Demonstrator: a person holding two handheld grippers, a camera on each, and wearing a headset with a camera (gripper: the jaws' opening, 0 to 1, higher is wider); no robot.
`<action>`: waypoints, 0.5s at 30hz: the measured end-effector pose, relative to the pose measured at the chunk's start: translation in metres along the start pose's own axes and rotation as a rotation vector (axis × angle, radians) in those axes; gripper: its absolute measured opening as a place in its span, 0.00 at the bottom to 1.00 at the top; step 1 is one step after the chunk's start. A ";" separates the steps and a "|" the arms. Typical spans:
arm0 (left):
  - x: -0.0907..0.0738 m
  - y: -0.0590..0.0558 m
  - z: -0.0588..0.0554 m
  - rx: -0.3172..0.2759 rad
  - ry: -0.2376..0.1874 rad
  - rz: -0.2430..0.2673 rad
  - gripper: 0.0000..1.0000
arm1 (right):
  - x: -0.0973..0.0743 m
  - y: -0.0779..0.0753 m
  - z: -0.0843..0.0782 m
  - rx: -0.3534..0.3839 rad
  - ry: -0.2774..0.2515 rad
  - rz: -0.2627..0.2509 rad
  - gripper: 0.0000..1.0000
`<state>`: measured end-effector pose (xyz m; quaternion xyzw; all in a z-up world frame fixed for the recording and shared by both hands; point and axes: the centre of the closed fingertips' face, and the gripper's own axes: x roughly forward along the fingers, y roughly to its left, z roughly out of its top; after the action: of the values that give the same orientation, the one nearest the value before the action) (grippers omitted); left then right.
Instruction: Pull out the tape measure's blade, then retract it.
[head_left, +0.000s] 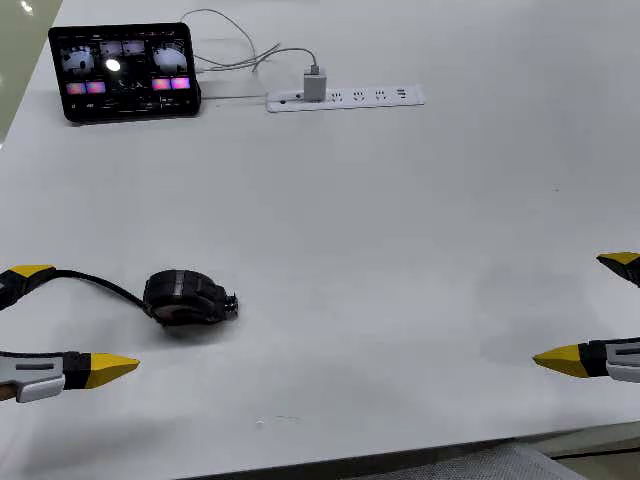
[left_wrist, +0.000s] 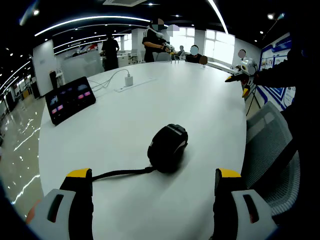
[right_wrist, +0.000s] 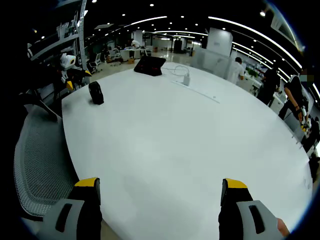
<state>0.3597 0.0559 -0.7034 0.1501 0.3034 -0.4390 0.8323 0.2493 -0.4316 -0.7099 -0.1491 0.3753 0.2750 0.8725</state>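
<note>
A black tape measure lies on the white table at the near left, its black wrist strap trailing toward the left edge. My left gripper stands open just left of it, yellow tips on either side of the strap's end. In the left gripper view the tape measure sits a short way ahead between the open jaws of my left gripper. My right gripper is open at the table's near right edge, far from the tape measure, and my right gripper holds nothing.
A tablet stands at the back left, with a white power strip and charger cable beside it. A mesh chair is by the near edge. Other people work at the table's far side.
</note>
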 end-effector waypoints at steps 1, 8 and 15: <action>-0.001 0.000 -0.001 0.000 0.002 -0.001 0.99 | 0.000 0.000 -0.001 0.000 0.002 0.001 0.99; -0.006 0.002 -0.007 0.004 0.019 0.003 0.99 | -0.004 -0.003 -0.002 -0.004 0.007 0.000 0.99; -0.005 0.001 -0.005 0.015 0.018 0.002 0.99 | -0.006 -0.003 -0.001 -0.013 0.000 0.002 0.99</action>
<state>0.3563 0.0621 -0.7038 0.1606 0.3074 -0.4391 0.8288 0.2470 -0.4364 -0.7054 -0.1542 0.3737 0.2785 0.8712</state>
